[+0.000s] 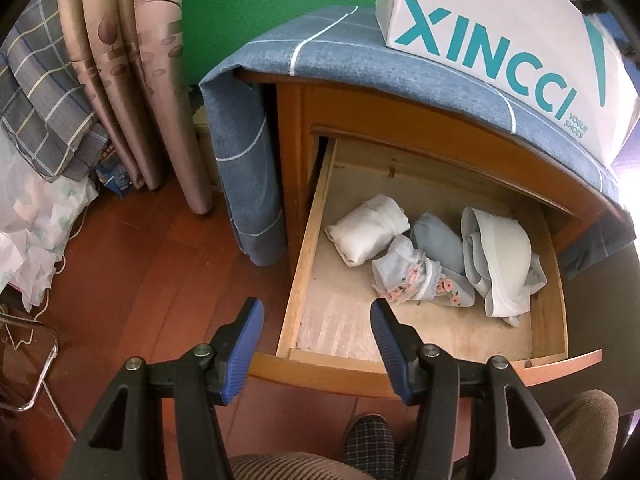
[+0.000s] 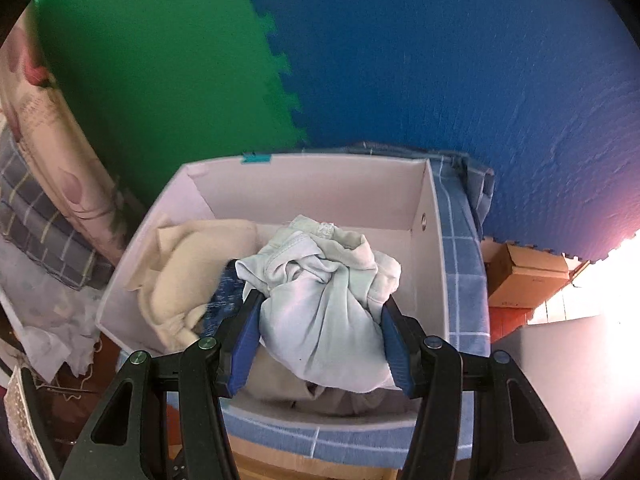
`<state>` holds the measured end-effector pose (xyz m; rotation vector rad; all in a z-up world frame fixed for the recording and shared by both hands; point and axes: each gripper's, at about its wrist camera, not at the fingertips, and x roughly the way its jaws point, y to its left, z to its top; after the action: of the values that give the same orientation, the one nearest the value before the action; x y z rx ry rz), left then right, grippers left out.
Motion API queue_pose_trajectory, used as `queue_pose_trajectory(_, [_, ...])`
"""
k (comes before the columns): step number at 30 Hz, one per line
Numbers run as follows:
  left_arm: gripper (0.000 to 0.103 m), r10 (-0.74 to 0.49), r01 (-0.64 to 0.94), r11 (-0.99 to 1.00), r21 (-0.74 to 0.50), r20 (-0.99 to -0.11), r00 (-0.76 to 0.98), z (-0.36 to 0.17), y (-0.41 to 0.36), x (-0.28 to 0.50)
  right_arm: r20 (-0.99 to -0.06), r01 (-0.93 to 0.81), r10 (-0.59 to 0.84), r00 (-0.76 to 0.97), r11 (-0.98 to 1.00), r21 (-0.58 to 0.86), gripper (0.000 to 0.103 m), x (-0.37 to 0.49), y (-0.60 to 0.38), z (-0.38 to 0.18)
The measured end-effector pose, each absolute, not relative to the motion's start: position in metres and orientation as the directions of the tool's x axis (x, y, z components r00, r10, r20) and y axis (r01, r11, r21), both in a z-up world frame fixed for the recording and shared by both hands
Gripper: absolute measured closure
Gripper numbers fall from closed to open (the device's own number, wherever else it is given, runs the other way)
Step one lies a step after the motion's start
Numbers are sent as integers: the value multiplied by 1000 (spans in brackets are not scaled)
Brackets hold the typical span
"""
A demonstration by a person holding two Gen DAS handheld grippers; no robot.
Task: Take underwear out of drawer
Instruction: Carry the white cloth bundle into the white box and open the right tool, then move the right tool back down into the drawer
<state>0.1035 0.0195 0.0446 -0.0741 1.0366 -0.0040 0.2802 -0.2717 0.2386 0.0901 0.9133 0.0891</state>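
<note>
In the left wrist view the wooden drawer (image 1: 304,256) stands pulled out. Inside lie a white rolled piece (image 1: 366,236), a pale blue floral piece (image 1: 416,280), a blue roll (image 1: 436,242) and a pale blue bra (image 1: 500,256). My left gripper (image 1: 316,312) hangs open above the drawer's near left corner, holding nothing. In the right wrist view my right gripper (image 2: 320,320) is shut on a bunched pale blue underwear (image 2: 320,300), held over the open white box (image 2: 434,248). A cream garment (image 2: 192,264) and a dark blue piece (image 2: 224,292) lie in the box.
The white XINCCI box (image 1: 500,40) sits on the blue checked cloth (image 1: 340,52) covering the cabinet top. Curtains (image 1: 132,80) and bedding (image 1: 40,100) crowd the left. A slipper (image 1: 368,444) and a person's knees are below the drawer front. Cardboard boxes (image 2: 520,276) stand at right.
</note>
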Motion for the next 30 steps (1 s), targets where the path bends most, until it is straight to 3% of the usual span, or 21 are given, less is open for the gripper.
queue_pose_trajectory(17, [46,-75,-46,992,-114,-861,502,39,25,106,-836,-38,52,546,999,37,42,307,-265,197])
queue_pose_trajectory(21, [46,-77,-46,992,-116,-861,503,40,25,106,-836,-41,76,543,997,64,32,305,-264,199])
queue_pose_trajectory(30, [46,-82,-49,991,-123,-860,503,39,26,106,-813,-42,75,577,997,62,23,290,-264,217])
